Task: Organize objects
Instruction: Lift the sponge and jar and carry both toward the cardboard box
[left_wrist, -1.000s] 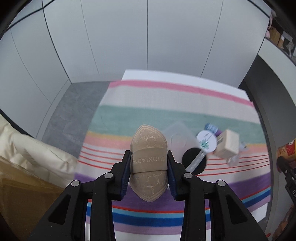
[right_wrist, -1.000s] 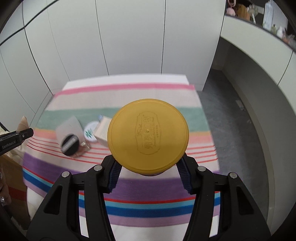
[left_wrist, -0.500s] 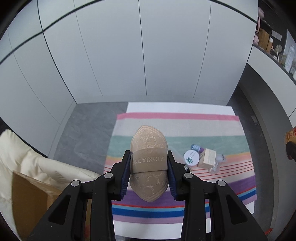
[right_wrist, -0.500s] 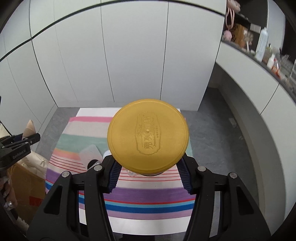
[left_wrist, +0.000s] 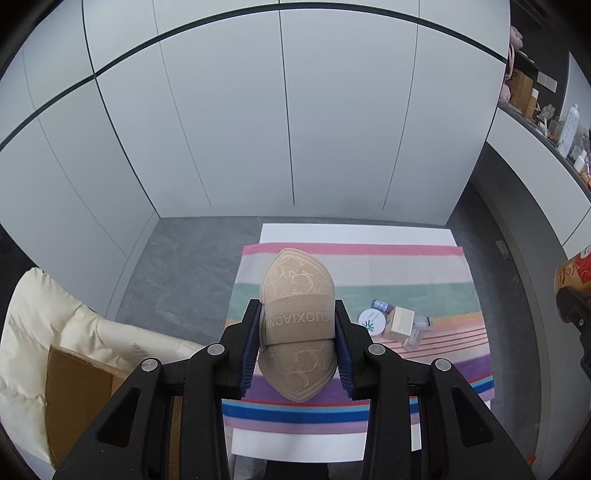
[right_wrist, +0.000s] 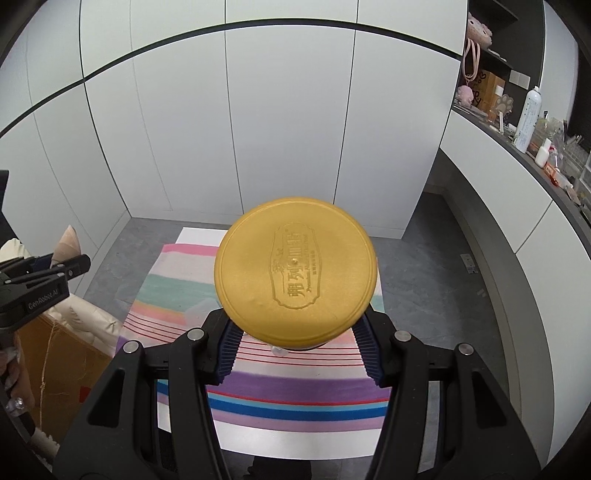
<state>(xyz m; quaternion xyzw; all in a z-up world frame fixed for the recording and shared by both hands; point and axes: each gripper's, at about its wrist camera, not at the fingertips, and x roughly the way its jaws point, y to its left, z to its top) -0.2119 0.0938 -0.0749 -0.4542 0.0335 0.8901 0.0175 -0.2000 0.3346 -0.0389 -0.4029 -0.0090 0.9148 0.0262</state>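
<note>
Left gripper (left_wrist: 297, 341) pinches a tan banded insole bundle (left_wrist: 297, 325) btwn both blue pads, jaws spread only as wide as the band, held up in the air well above the striped cloth (left_wrist: 424, 266). Right gripper (right_wrist: 297, 341) clamps a jar w/ gold lid (right_wrist: 295, 271), jaws spread wide, pads on jar's sides below the lid, also high over the cloth. Near cloth's right edge, mid-length: round white tin (left_wrist: 371, 322), small beige box (left_wrist: 402, 320) touching it, small clear bottle (left_wrist: 415, 334) beside the box.
</note>
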